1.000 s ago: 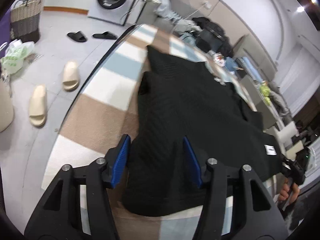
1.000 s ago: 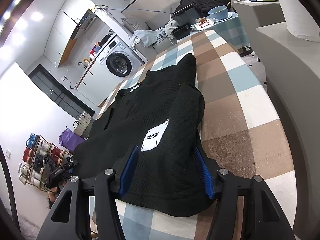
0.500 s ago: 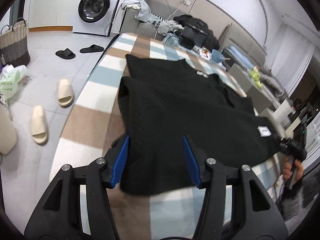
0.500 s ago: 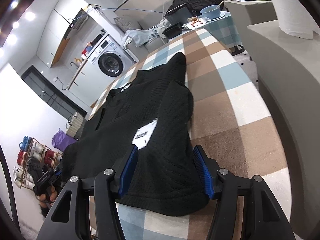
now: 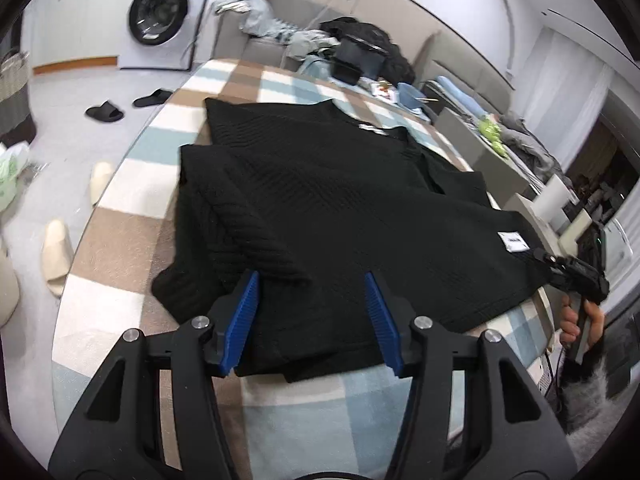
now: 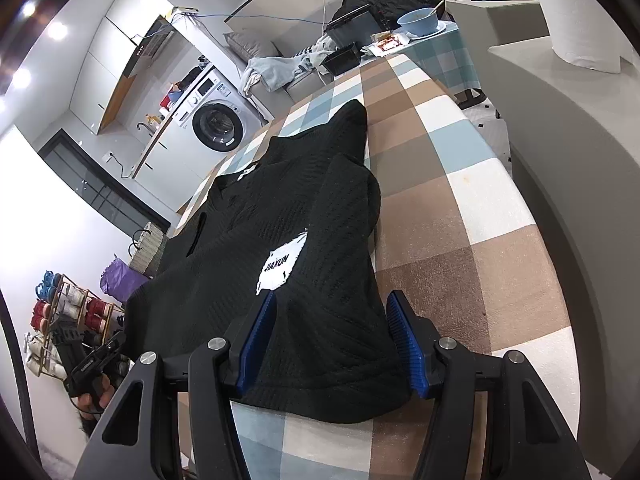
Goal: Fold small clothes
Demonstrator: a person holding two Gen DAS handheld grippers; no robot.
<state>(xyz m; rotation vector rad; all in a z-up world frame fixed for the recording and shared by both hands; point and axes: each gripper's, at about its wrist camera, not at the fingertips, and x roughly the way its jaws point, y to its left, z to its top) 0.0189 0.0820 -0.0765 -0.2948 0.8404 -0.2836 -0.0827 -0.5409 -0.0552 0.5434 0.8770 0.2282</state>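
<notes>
Two grippers in view, both with blue-padded fingers spread wide and nothing clamped between them; we log the left gripper [image 5: 310,322] poised at the near hem of the black knit garment [image 5: 340,216], its fingers straddling the cloth edge, though we cannot tell if the pads touch the fabric; the right gripper [image 6: 334,342] sits likewise over the opposite near corner of the same garment [image 6: 304,240], jaws apart.

The garment lies spread flat on the checked table covering [image 6: 460,216] of brown, pale blue and cream squares; both sleeves appear folded inward over the body; its near hem reaches close to the table edge in both views.

Legible writing: a white patch [image 6: 281,266] sewn on the front reads "JIAXUN" in the right wrist view; the same patch [image 5: 513,241] in the left wrist view is too small to read; a small white neck tag [image 6: 247,171] carries no text we can make out.

Surroundings: a white front-loading washing machine [image 5: 160,20] past the table; black slippers [image 5: 105,111] and cream slippers [image 5: 56,256] on the floor; a blue bowl [image 6: 420,20] at the far end of the table.
</notes>
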